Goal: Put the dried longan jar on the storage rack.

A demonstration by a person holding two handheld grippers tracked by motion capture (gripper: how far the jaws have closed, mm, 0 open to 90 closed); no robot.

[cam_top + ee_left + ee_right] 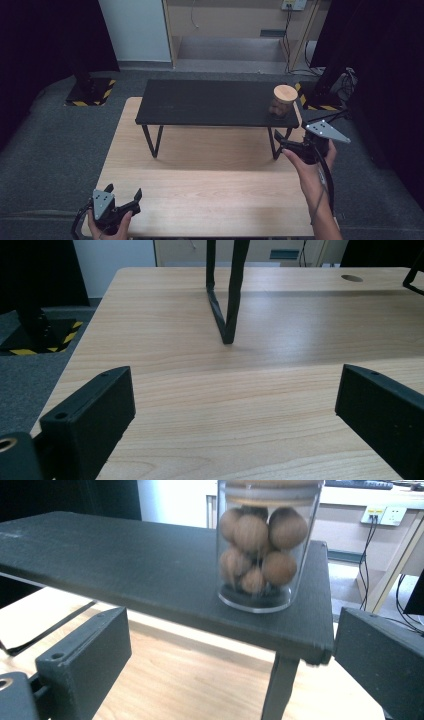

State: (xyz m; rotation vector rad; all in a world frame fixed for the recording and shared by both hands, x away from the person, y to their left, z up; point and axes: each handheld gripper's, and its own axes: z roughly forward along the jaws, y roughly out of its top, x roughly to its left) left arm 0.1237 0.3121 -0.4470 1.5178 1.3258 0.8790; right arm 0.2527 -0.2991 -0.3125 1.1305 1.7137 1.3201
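The right tongs (286, 141) are wide open, with nothing between the two black jaws. They sit just in front of the jar (283, 101), a little lower than it, and do not touch it. From the right gripper view the jar (265, 545) is see-through, with a wooden lid and round brown balls inside that look like nuts. It stands upright on the right end of the small black shelf (210, 102), close to the corner.

The left tongs (120, 202) are wide open too and hold nothing. They rest low at the near left edge of the wooden table (200, 190), far from the jar.

I think the step now is reaching for the jar. Next, the right tongs need to go up a bit and forward, so one jaw comes to each side of the glass. Then they can squeeze gently. The jar is near the shelf edge, so a bump could knock it off.
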